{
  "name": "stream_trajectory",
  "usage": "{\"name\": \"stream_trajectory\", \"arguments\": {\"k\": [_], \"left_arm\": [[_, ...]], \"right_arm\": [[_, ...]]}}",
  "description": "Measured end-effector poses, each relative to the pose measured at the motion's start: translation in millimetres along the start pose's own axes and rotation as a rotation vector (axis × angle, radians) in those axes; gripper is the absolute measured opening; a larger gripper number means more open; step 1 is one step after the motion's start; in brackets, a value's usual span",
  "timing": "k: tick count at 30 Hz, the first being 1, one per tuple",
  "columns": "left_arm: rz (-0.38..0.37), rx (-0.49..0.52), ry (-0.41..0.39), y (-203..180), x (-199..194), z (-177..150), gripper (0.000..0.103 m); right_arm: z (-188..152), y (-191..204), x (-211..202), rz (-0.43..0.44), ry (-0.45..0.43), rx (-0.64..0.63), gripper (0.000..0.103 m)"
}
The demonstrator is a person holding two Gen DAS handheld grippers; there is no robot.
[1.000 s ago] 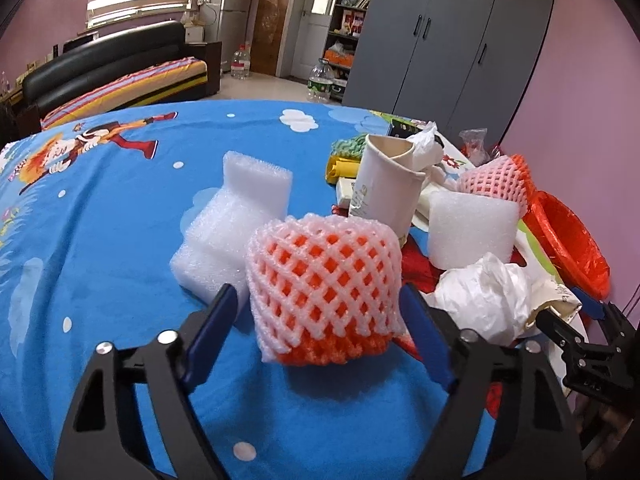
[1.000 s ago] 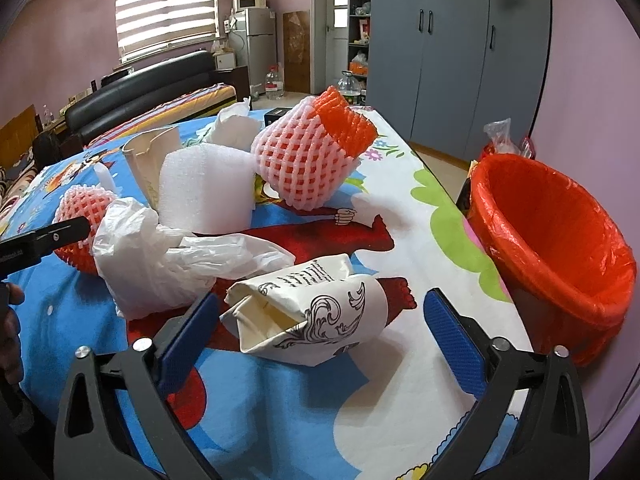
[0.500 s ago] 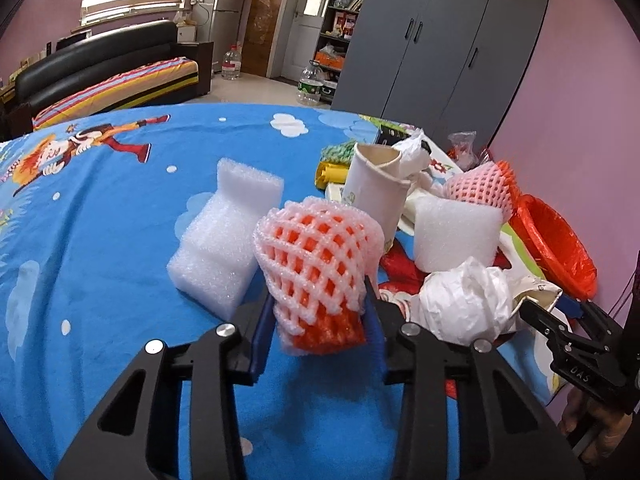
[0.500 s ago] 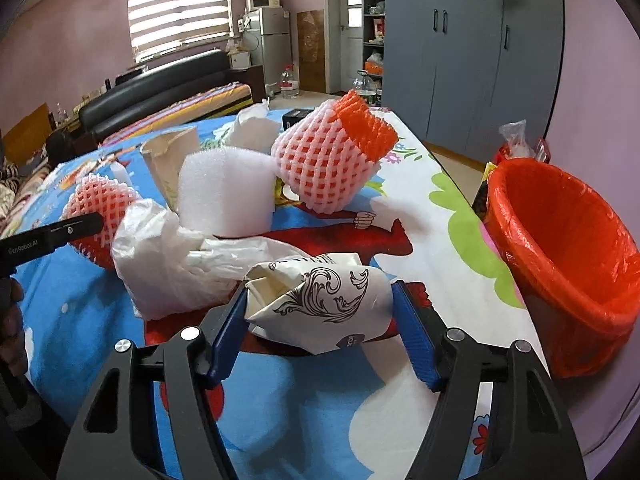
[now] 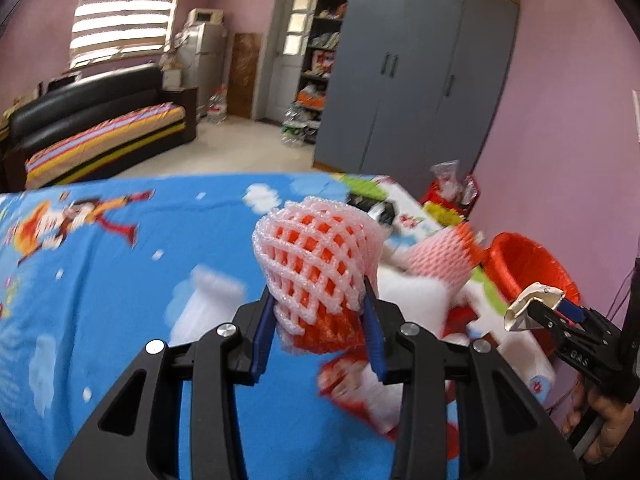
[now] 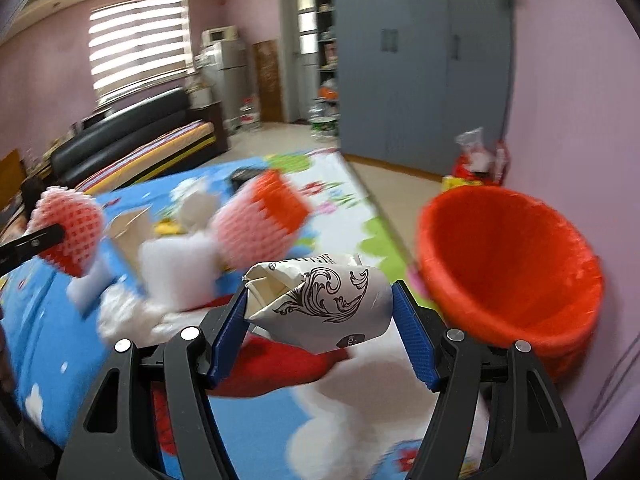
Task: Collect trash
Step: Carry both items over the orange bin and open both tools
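Since a second ago I've closed both claws on trash and lifted it off the desk [image 5: 120, 280]. The red-lined trash bin [image 6: 516, 264] sits at three o'clock of my right claw [image 6: 318, 320], whose pads pinch the crumpled printed paper cup [image 6: 324, 304] clear of the cartoon cloth. My left claw [image 5: 318, 328] grips the pink-and-orange foam fruit net [image 5: 316, 264], squeezed narrow, raised at twelve o'clock above the blurred foam blocks [image 5: 208, 304].

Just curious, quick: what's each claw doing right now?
Left gripper: shut on the foam fruit net.
Right gripper: shut on the crumpled paper cup.
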State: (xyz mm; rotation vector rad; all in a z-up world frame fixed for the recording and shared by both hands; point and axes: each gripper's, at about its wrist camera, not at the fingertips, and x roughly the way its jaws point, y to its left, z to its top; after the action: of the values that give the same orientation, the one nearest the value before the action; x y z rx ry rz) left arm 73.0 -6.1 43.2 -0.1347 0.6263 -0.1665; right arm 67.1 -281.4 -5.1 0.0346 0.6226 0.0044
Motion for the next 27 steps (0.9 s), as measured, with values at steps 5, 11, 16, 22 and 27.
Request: {"name": "stream_trajectory", "arguments": {"k": [5,11,16,22,27], "left_arm": [[-0.098,0.064,-0.020,-48.8,11.7,29.4,0.038],[-0.234,0.151,-0.012,-119.7,34.9,52.3,0.038],[-0.329,0.234,0.017,-181.4,59.0,62.9,0.038],[-0.422,0.288,0.065,-242.7,91.4,70.0,0.038],[-0.480,0.308,0.120,-275.8,119.9,67.7,0.039]], "right_arm": [[16.0,-41.9,-0.6,-0.103,-0.023,0.076,0.067],[26.8,-83.0,-0.8,-0.185,-0.049,0.124,0.067],[35.7,-117.4,1.6,-0.242,-0.069,0.163,0.067],[43.8,-152.4,9.5,-0.294,-0.075,0.184,0.067],[44.5,-168.3,15.3,-0.338,-0.061,0.177,0.067]]}}
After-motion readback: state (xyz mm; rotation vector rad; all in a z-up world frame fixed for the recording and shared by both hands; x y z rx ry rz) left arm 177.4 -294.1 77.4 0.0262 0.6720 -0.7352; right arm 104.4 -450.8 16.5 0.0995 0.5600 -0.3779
